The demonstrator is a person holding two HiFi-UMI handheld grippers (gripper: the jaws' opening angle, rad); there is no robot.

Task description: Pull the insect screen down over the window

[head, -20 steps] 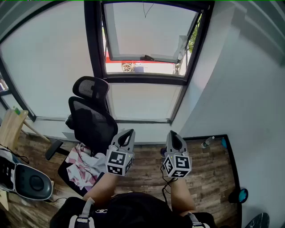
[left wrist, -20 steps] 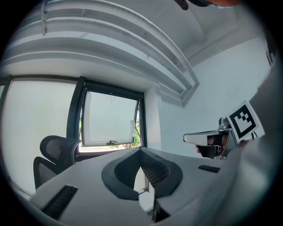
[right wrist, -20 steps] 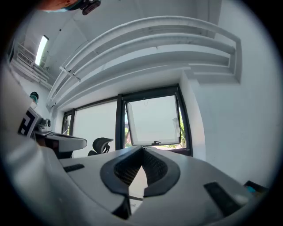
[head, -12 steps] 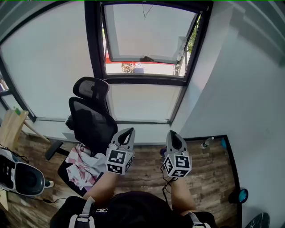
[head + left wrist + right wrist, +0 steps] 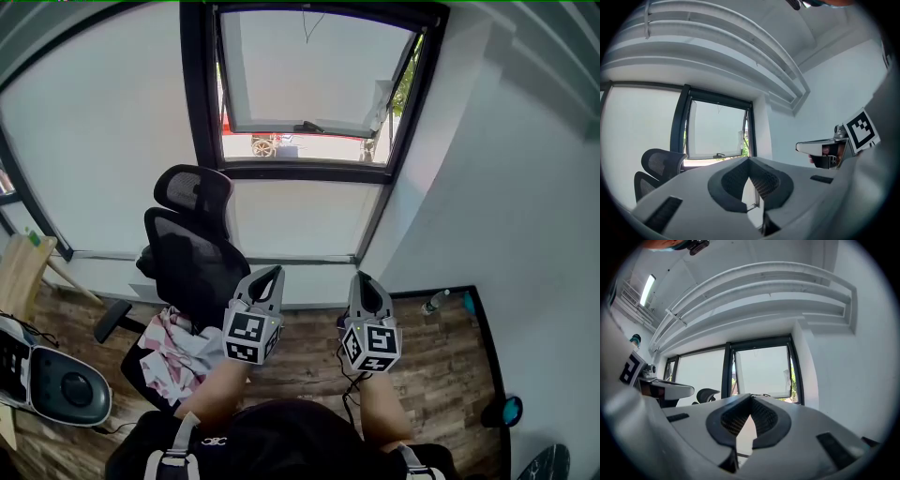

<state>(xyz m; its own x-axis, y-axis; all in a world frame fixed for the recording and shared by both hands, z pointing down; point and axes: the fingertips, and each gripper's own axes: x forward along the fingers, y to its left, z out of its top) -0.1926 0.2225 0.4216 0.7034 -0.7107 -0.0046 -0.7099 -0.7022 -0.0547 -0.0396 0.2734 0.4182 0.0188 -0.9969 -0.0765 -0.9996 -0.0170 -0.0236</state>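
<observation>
Both grippers are held low and side by side, pointed toward the window (image 5: 309, 84), which lies ahead of and above the jaw tips. The left gripper (image 5: 273, 275) is clenched on nothing: in the left gripper view its jaws meet, with only the far wall and window frame seen past them. The right gripper (image 5: 361, 279) is likewise closed and empty, its pads pressed together in the right gripper view. They seem to be carried closed this way because nothing has yet been reached.

The insect screen is not seen drawn over the opening. It is judged to be rolled up in the top rail of the frame, well above and beyond both grippers. A thin pull cord (image 5: 307, 21) hangs from that rail, roughly midway between the two tools' lines of aim. The sash is tilted outward, so a strip of outdoors is left showing at its lower edge — the gap the screen is meant to cover.

An office chair (image 5: 192, 244) stands just ahead of the left gripper and to its outer side, so the clearer path upward appears to belong to the right gripper. The cord is thin — the jaws would need to be opened and raised high before it could be pinched.
</observation>
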